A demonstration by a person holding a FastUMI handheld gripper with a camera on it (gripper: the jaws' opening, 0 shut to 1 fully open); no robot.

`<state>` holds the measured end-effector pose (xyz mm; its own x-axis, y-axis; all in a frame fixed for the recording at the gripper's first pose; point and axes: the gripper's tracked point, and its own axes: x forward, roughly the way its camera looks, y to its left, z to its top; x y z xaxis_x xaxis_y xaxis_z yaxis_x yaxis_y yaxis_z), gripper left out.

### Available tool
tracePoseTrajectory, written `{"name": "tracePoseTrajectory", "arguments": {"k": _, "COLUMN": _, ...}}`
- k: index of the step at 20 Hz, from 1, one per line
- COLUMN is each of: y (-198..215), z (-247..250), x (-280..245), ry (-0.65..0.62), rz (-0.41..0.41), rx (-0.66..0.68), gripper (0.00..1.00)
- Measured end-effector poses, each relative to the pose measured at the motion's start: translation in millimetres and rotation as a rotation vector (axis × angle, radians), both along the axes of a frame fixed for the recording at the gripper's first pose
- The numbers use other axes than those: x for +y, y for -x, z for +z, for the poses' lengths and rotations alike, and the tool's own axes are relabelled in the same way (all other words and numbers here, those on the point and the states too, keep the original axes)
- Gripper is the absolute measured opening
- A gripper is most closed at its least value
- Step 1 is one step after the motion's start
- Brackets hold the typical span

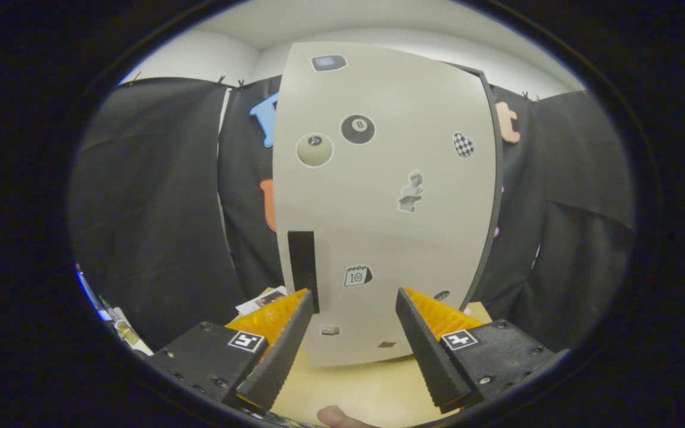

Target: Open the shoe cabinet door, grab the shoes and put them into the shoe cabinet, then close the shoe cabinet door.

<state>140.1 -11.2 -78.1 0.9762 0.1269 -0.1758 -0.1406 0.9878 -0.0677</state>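
Observation:
The shoe cabinet's pale door [378,196], dotted with several stickers, stands upright on the light wooden table [366,386] just beyond my fingers. A dark vertical handle [302,264] runs along its left edge, right ahead of my left fingertip. The door looks shut against the dark cabinet body [493,196] seen along its right side. My gripper [354,300] is open, with nothing between its fingers, and faces the lower part of the door.
Black cloth walls close in behind and on both sides of the cabinet. Some papers [261,300] lie on the table left of the cabinet. Small objects [118,324] sit at the far left. A fingertip [336,416] shows at the table's near edge.

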Motion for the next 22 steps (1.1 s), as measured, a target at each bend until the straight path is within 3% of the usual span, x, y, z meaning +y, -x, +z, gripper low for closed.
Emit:
{"name": "tracePoseTrajectory", "arguments": {"k": 4, "y": 23.4, "z": 13.5, "x": -8.0, "ry": 0.04, "rz": -0.024, "rx": -0.039, "gripper": 0.94}}
{"name": "tracePoseTrajectory", "arguments": {"k": 7, "y": 41.9, "z": 25.3, "x": 0.1, "ry": -0.017, "rz": 0.013, "rx": -0.058, "gripper": 0.93}}
{"name": "tracePoseTrajectory", "arguments": {"k": 12, "y": 67.4, "z": 55.6, "x": -10.2, "ry": -0.093, "rz": -0.008, "rx": -0.104, "gripper": 0.93}}
{"name": "tracePoseTrajectory", "arguments": {"k": 22, "y": 87.9, "z": 91.2, "x": -22.7, "ry": -0.116, "rz": -0.055, "rx": -0.194, "gripper": 0.93}}
